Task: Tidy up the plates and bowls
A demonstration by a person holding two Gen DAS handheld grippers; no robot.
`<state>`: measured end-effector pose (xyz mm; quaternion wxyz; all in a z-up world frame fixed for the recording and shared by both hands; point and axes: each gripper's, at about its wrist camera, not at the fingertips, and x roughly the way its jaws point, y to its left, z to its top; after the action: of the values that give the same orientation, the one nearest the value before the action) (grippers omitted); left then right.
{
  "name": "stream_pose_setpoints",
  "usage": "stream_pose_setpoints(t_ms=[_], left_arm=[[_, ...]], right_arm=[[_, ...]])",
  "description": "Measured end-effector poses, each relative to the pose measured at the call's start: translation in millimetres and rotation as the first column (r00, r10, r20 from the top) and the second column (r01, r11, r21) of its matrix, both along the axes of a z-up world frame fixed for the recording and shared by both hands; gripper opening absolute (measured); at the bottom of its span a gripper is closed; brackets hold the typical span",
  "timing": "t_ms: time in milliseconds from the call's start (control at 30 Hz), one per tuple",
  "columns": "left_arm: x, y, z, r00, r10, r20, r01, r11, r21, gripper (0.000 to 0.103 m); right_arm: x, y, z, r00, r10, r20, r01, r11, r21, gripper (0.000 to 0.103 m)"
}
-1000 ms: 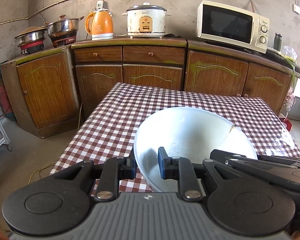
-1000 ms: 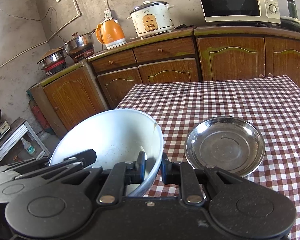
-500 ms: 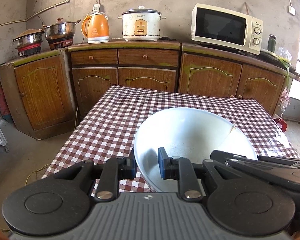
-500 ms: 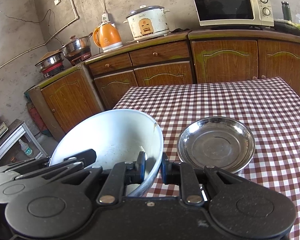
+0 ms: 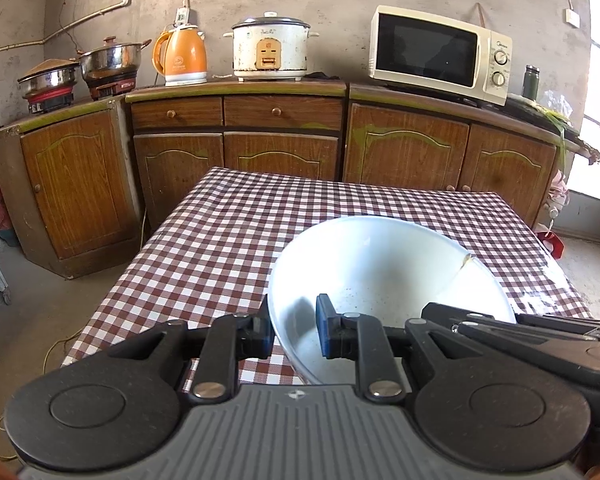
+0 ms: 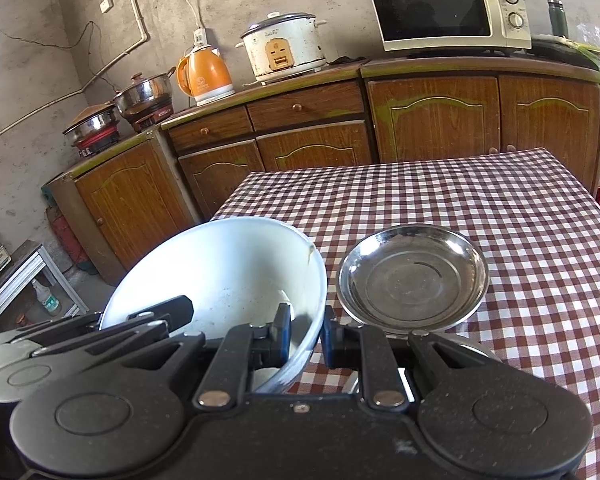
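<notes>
— Left gripper: grey ribbed body, small stamped mark at centre, black arms, round black discs either side, two silver rivets?
— Yes. Blue pads on black fingers.
— Right gripper?
— All black, same discs, silver rivets, one small screw mid-body. Blue pads too.

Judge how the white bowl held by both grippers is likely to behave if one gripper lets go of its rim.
The white bowl looks rigid, so it should not flex. Wide, and pinched at opposite rim points by the left gripper and right gripper, it would probably swing down. A rim crack suggests it is fragile.
</notes>
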<state>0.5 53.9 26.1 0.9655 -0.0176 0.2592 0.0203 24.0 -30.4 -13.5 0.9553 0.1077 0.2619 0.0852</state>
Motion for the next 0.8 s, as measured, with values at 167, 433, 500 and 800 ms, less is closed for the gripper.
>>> stream_pose_setpoints(t_ms=[167, 433, 500, 800], left_arm=[[-2, -6, -1, 1.000, -0.014, 0.001, 0.014, 1.000, 0.000, 0.021], [-7, -14, -3, 0.999, -0.038, 0.000, 0.038, 0.999, -0.004, 0.021], [-8, -16, -4, 0.999, -0.044, 0.000, 0.044, 0.999, -0.003, 0.021], [-9, -28, -9, 0.997, -0.078, -0.009, 0.078, 0.997, -0.003, 0.021]], right_arm=[[-6, -7, -2, 1.000, -0.012, -0.002, 0.012, 1.000, 0.007, 0.021], [-14, -16, -3, 0.999, -0.035, 0.003, 0.035, 0.999, 0.007, 0.021], [-17, -18, -5, 0.999, -0.041, 0.002, 0.041, 0.999, 0.009, 0.021], [-26, -30, -10, 0.997, -0.075, -0.005, 0.075, 0.997, 0.007, 0.021]])
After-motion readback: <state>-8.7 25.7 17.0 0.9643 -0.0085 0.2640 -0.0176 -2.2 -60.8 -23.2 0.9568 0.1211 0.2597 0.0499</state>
